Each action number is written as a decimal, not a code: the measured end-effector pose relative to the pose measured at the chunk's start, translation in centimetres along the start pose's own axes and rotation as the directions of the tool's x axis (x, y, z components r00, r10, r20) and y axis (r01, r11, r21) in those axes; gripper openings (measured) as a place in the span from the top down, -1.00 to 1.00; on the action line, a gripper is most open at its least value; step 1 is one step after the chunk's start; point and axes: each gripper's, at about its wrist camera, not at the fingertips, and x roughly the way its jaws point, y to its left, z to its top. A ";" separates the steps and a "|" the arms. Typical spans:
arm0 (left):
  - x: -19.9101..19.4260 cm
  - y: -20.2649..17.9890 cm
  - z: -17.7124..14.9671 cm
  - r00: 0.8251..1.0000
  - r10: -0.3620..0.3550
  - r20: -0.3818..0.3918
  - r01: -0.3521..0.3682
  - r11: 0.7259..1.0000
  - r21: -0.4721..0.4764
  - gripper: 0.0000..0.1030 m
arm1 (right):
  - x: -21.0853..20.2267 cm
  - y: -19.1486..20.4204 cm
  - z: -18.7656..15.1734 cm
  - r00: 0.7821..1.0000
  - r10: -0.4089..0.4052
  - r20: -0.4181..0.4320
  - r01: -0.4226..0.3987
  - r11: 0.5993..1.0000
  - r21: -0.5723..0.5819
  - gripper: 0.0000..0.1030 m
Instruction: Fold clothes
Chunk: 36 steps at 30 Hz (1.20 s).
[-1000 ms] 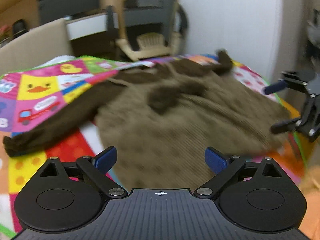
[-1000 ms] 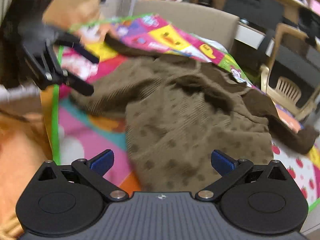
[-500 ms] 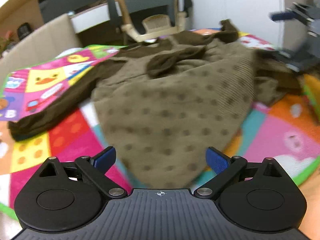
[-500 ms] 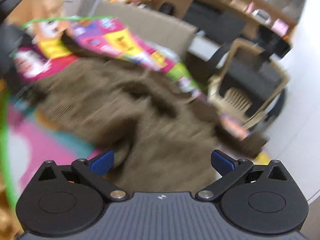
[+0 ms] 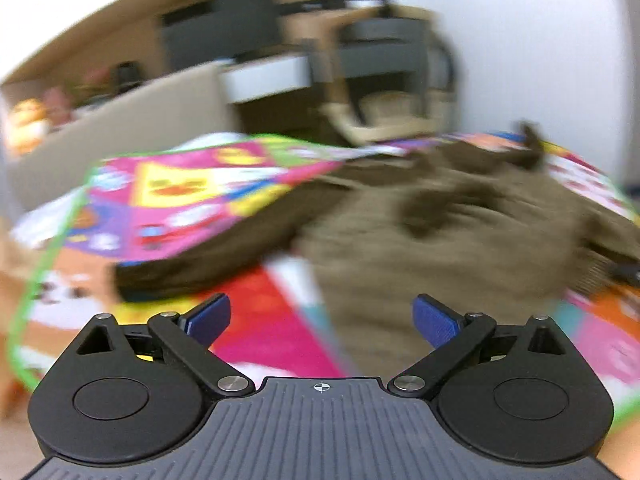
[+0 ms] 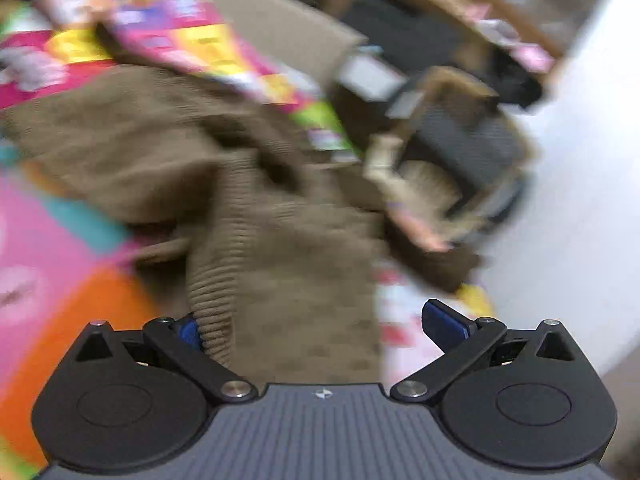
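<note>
the brown knitted sweater (image 5: pixel 440 240) was spread on the colourful play mat (image 5: pixel 180 200). the left gripper (image 5: pixel 320 316) was held spread, empty. the right gripper (image 6: pixel 320 320) was spread over the ribbed hem (image 6: pixel 212 300).

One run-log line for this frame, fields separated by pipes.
left tool open, empty | right tool open, over sweater hem | sweater unfolded on play mat | both views blurred
</note>
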 end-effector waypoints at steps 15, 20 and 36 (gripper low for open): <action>4.1 0.1 -2.6 0.973 0.214 -0.084 -0.199 0.966 0.164 -1.00 | -0.2 -4.6 -0.4 1.000 -0.014 0.001 0.013 0.971 0.239 -1.00; 2.4 3.8 -1.3 0.936 0.348 -0.056 -0.346 0.937 0.046 -1.00 | -0.7 -5.5 0.7 0.999 -0.027 0.045 0.016 0.969 0.248 -1.00; 4.0 -13.0 1.1 0.992 -0.098 0.075 0.058 0.907 0.417 -1.00 | -0.9 -7.7 6.0 0.979 -0.119 0.166 0.069 0.958 0.279 -1.00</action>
